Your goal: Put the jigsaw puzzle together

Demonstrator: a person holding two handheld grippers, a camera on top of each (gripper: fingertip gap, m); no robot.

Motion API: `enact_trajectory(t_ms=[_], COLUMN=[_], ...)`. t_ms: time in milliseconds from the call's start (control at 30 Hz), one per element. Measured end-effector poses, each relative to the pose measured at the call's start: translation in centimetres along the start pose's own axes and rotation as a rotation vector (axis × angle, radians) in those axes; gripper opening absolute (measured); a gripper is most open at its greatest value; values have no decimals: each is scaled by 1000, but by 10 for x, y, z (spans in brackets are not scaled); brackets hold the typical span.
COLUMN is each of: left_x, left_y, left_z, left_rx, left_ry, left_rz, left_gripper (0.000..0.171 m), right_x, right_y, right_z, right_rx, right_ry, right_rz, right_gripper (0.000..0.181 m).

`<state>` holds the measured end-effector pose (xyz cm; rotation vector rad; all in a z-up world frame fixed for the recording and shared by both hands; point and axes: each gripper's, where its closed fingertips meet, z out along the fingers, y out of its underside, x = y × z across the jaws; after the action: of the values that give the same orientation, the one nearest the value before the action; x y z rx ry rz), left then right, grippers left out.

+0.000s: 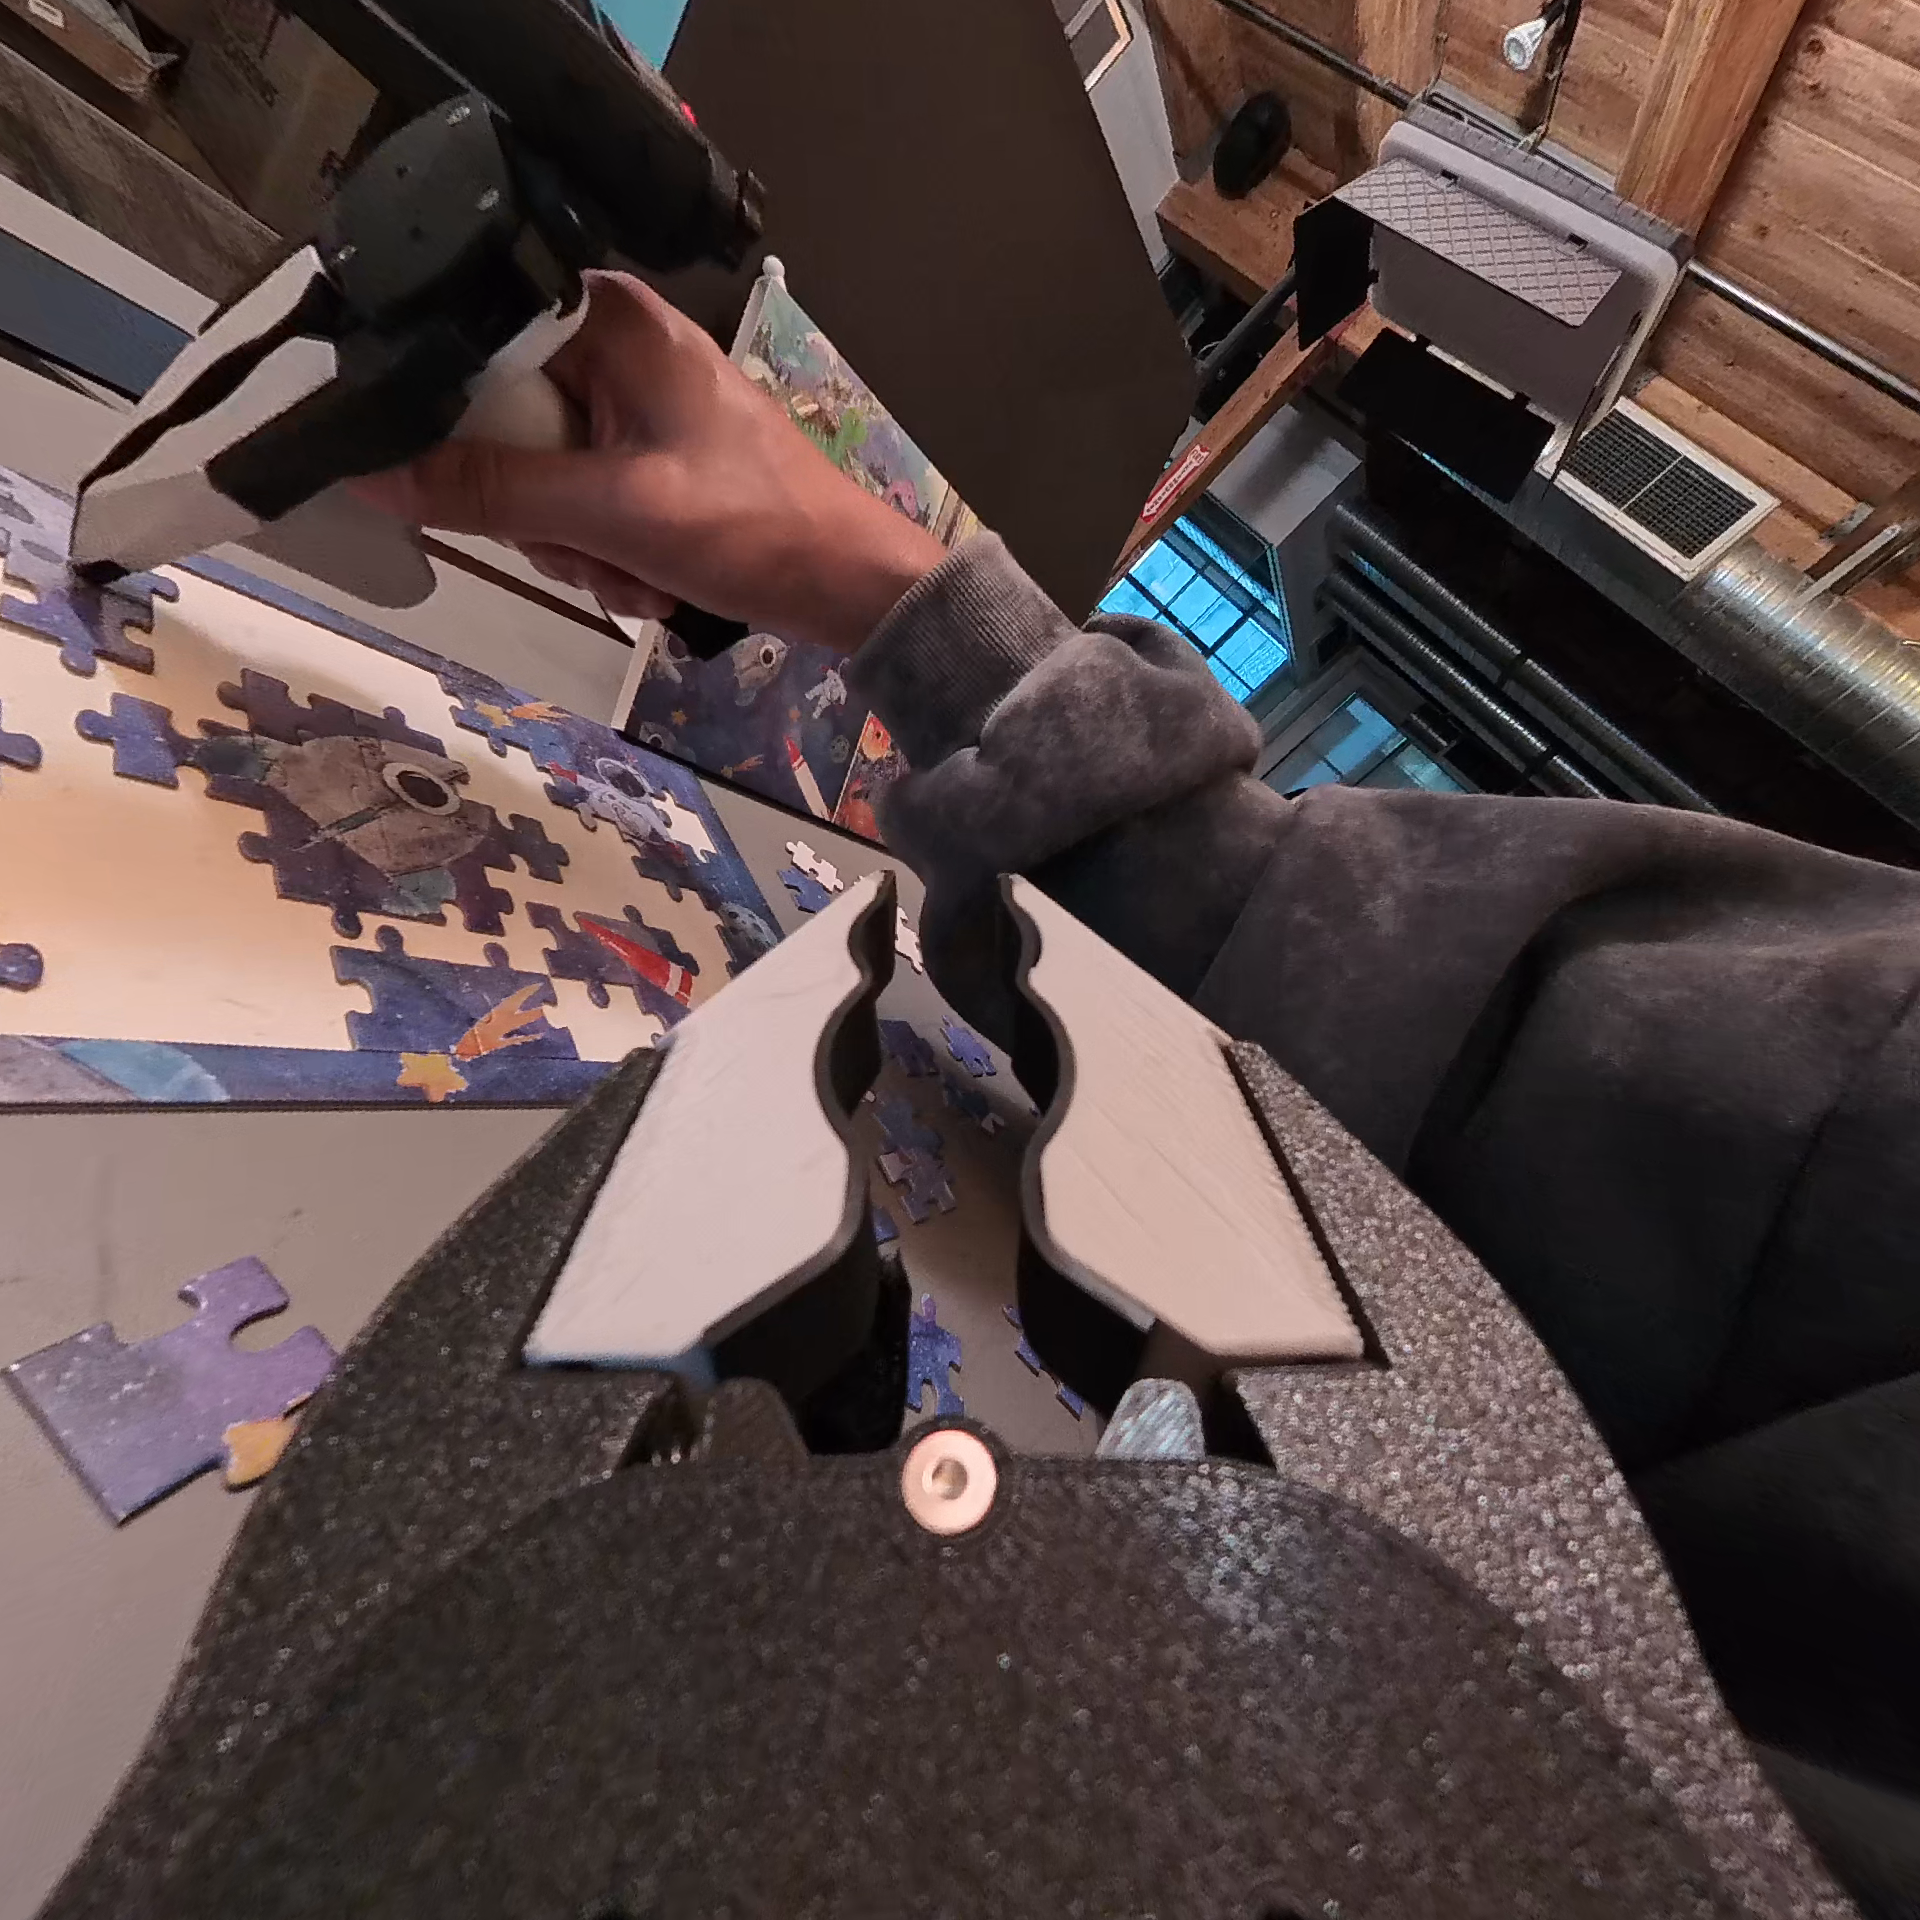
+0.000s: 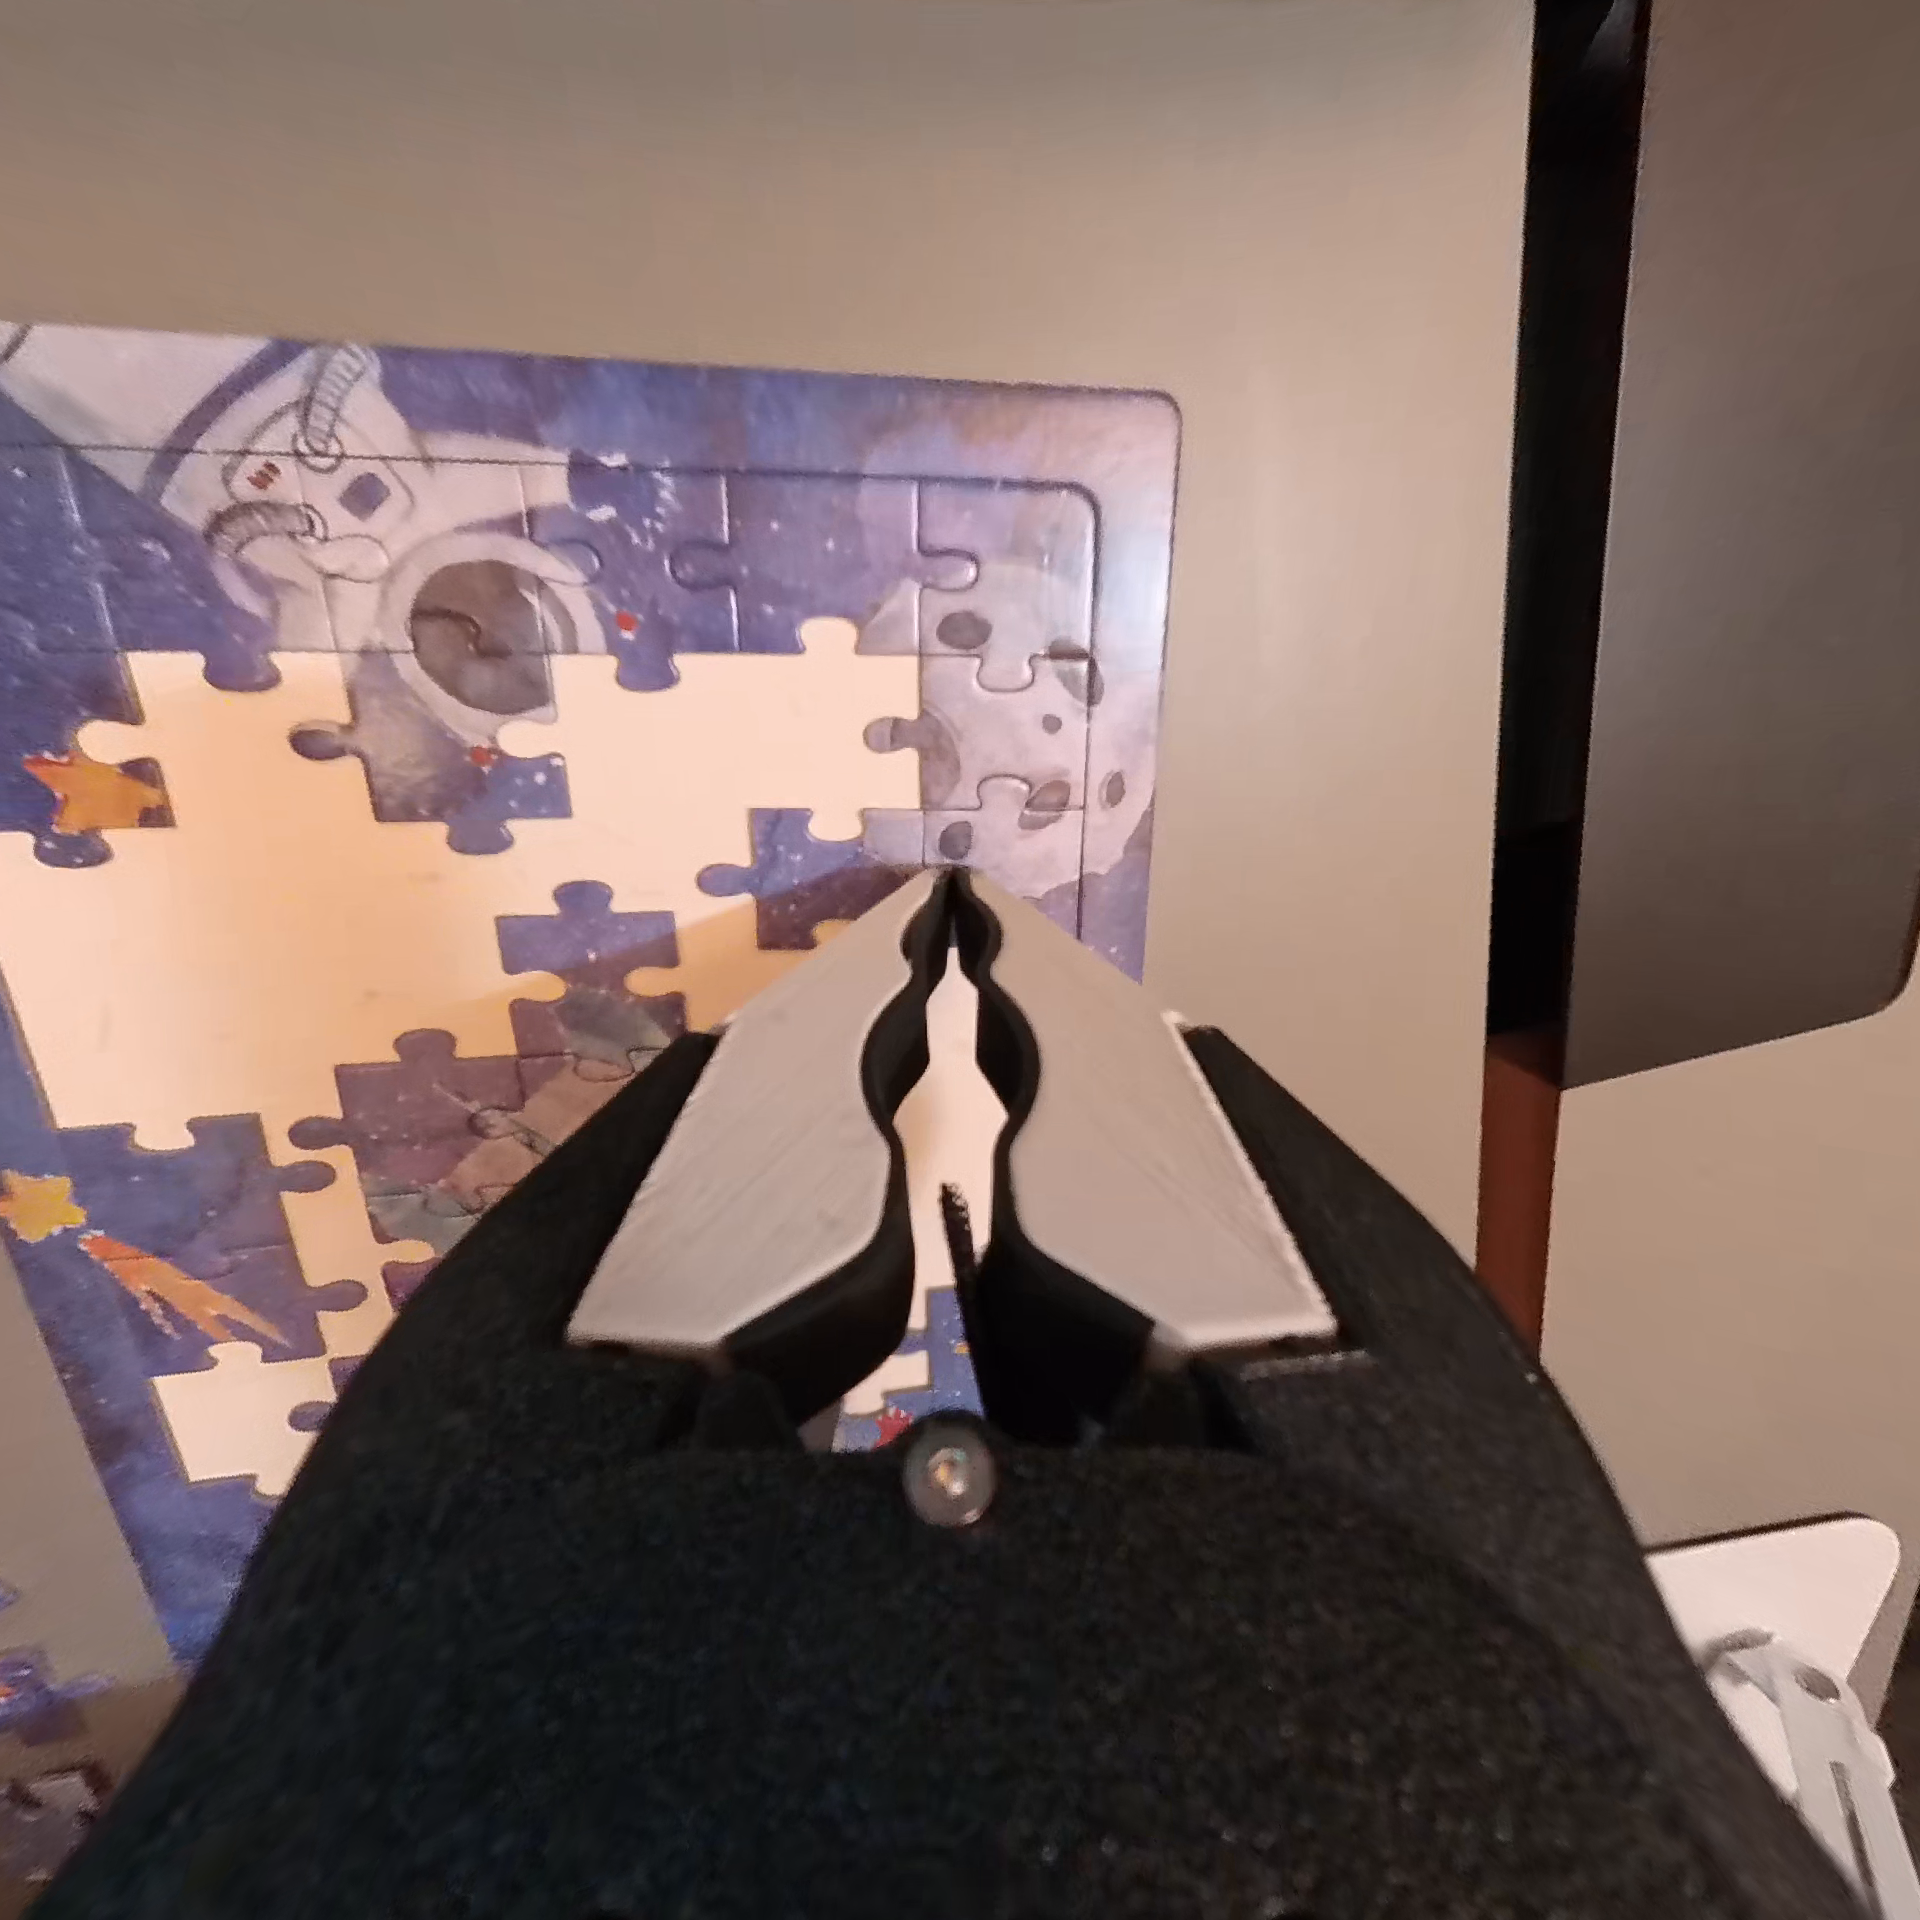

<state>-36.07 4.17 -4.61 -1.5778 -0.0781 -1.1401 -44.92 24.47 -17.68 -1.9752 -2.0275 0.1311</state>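
Note:
The space-themed jigsaw sits in its frame tray (image 2: 1135, 457), partly filled, with bare cream gaps in the middle. My right gripper (image 2: 951, 881) is shut, its tips pressing down on a dark blue piece (image 2: 810, 894) by the tray's right edge, beside the grey moon pieces. The right gripper (image 1: 99, 566) also shows in the left wrist view, tips down on that piece in the tray (image 1: 260, 1070). My left gripper (image 1: 948, 894) is open and empty, held above several loose pieces (image 1: 914, 1153) on the grey table. A larger purple piece (image 1: 156, 1392) lies loose to its left.
A person's hand (image 1: 665, 468) and dark grey sleeve (image 1: 1351, 935) cross above the table in front of my left gripper. A picture box (image 1: 769, 717) stands behind the tray. A dark panel (image 2: 1714, 520) and a white stand (image 2: 1766, 1621) are to the right of the tray.

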Motion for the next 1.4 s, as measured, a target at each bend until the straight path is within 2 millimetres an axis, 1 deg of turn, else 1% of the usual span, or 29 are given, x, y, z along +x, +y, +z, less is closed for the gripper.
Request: enact_trajectory(t_ms=[67,133,167,233,267,300,333,367,433,533,633,667,733,767,800,833,933,1033,1100,1133,1233,1300,1333,1400], left_x=[0,0,0,0,0,0,0,0,0,0,0,0,-1,-1,-1,-1,-1,-1,-1,-1,-2,-2,-2,-3], left_y=[0,0,-1,-1,-1,0,0,0,0,0,-1,0,0,0,0,0,0,0,0,0,1,1,1,1], left_z=[0,0,0,0,0,0,0,0,0,0,0,0,0,0,0,0,0,0,0,0,1,0,0,0], left_rx=[1,1,2,2,1,1,1,1,1,2,3,2,0,-1,-2,-2,-3,0,0,-2,-8,-9,-8,-9], left_ry=[-2,-2,-2,-2,-1,-1,0,-1,0,0,0,0,1,1,1,0,-1,-3,-4,-4,-6,-9,-11,-18], left_rz=[0,-1,-1,-3,-3,-4,-4,-4,-6,-6,-10,-11,-11,-11,-11,-10,-9,-10,-11,-10,-2,0,2,9], left_gripper=[18,18,18,18,18,18,18,18,18,18,18,18,18,18,18,18,18,18,18,18,18,18,18,18], right_x=[1,5,7,3,0,-3,-8,-9,-10,-5,-4,-8,-19,-24,-27,-29,-27,-21,-24,-31,-33,-28,-25,-25], right_y=[-1,-2,-7,-19,-20,-16,-8,-13,-12,-11,-19,-21,-16,-9,-6,-4,-6,-9,-5,-1,0,1,-3,-11], right_z=[-1,-3,-7,-11,-11,-7,1,0,0,-1,-12,-15,-13,-8,-3,-2,-3,-12,-12,-8,-5,-10,-20,-54], right_rx=[-12,-20,10,77,81,62,19,59,48,31,104,122,107,73,75,68,77,120,113,94,92,70,99,182], right_ry=[1,25,40,30,30,27,10,14,6,45,55,36,-19,-29,-22,-36,-36,-22,-40,-55,-35,-3,14,22], right_rz=[-13,-14,-12,3,-5,-19,-29,-31,-25,-48,-21,-9,-16,-30,-42,-43,-25,9,23,12,-7,-13,-15,7], right_gripper=[0,0,0,0,0,0,0,0,0,0,0,0,0,0,0,1,0,0,0,0,0,0,0,0])
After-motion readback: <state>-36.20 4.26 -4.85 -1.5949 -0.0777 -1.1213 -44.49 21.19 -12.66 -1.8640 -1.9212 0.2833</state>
